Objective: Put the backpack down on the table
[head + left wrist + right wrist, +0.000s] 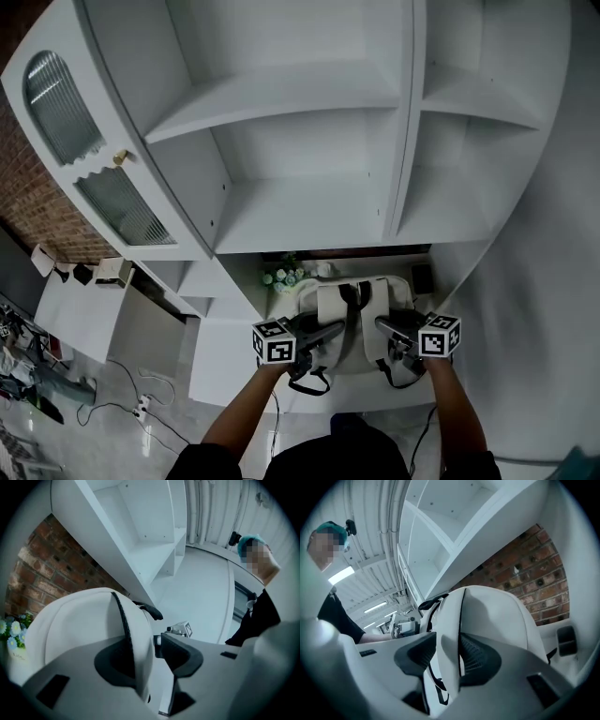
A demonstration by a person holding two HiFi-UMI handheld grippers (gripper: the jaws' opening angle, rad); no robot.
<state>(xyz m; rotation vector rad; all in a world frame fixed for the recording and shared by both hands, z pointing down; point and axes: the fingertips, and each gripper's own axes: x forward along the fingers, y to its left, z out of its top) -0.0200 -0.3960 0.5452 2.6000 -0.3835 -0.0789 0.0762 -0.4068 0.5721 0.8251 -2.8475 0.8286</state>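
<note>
At the far left of the head view a brick wall (33,202) meets a white cabinet with ribbed glass doors (84,141), and white open shelving (309,141) fills the middle and right. Under the shelves, a small bunch of pale flowers (284,277) stands at the back of the white table (225,366). Just to their right, the white backpack (333,300) rests on the tabletop, its dark straps facing the person. The left gripper (330,330) reaches in level at the backpack's left side. In the left gripper view its jaws (150,656) stand apart around a white, black-edged strap of the backpack (79,620), with a clear gap to the right-hand pad, so nothing is clamped. The right gripper (382,325) comes in at the backpack's right side, tilted slightly downward. Its own view shows the jaws (447,656) also released. A white strap of the backpack (497,616) stands between them, close against one pad and clear of the other, with the brick wall (525,578) behind.
</note>
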